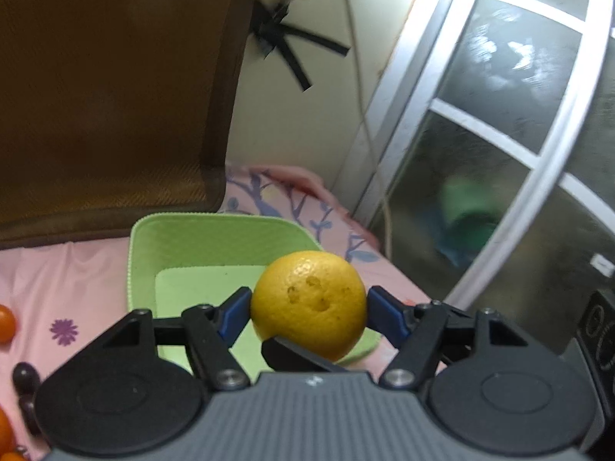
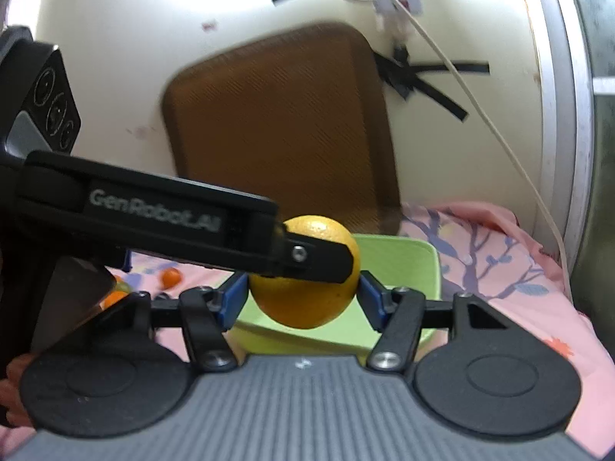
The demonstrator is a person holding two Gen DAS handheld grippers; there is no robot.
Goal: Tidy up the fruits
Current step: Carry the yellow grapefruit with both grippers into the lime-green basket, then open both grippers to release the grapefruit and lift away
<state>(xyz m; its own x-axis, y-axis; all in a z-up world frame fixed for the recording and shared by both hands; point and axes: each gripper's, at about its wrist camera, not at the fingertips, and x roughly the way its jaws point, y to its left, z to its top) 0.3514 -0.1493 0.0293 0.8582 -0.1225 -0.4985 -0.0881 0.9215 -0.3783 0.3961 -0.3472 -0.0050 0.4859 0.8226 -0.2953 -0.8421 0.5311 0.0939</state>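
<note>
You have each tool pinching its own orange, the left tool (image 1: 307, 307) on a yellow-orange one (image 1: 308, 303) and the right tool (image 2: 303, 294) on another (image 2: 303, 299), with the green basket (image 1: 215, 246) just past both at 12 o'clock.

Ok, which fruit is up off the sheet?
The big yellow orange, clamped in the left gripper over the green basket; the small orange fruits and dark grapes lie on the pink sheet.
</note>
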